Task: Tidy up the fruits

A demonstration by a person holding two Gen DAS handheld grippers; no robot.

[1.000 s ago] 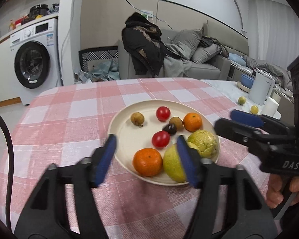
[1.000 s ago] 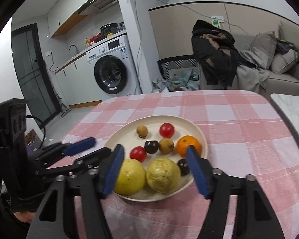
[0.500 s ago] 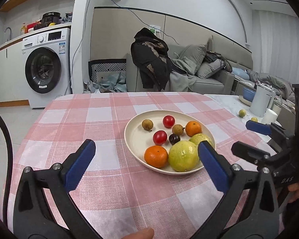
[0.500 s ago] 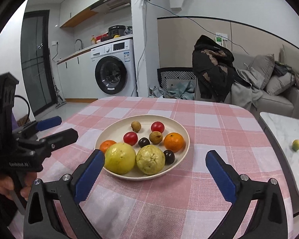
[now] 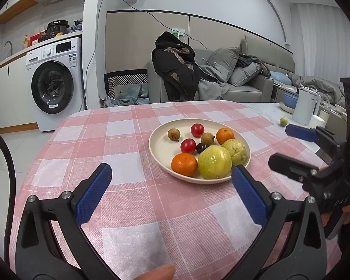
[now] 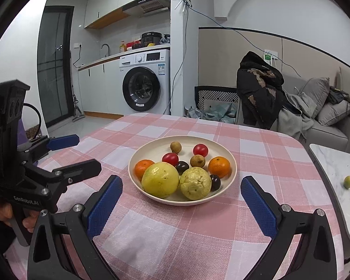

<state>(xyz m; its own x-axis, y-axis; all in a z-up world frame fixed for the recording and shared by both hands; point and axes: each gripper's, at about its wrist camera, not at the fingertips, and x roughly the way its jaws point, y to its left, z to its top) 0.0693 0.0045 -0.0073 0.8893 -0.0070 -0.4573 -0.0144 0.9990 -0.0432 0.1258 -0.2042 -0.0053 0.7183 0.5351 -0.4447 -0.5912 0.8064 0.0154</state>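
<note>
A cream plate [image 5: 161, 148] [image 6: 151, 149] on the pink checked tablecloth holds several fruits: two oranges [image 6: 218, 166], two red tomatoes [image 6: 200, 150], two yellow-green guavas [image 6: 160, 180], brown longans and dark plums. My left gripper [image 5: 172, 194] is open and empty, pulled back from the plate's near left side. My right gripper [image 6: 182, 208] is open and empty, just short of the plate's near rim. Each gripper shows in the other's view, the right [image 5: 301, 149] and the left [image 6: 65, 154].
A marble side table [image 6: 331, 170] at the right carries two small yellow-green fruits [image 6: 348, 182] and a white kettle [image 5: 304, 109]. Beyond the table stand a washing machine [image 5: 56, 84], a chair with a black coat [image 5: 175, 65] and a grey sofa.
Both grippers have opened wide and drawn back from the plate. One second ago both sat close over the guavas at the plate's near rim.
</note>
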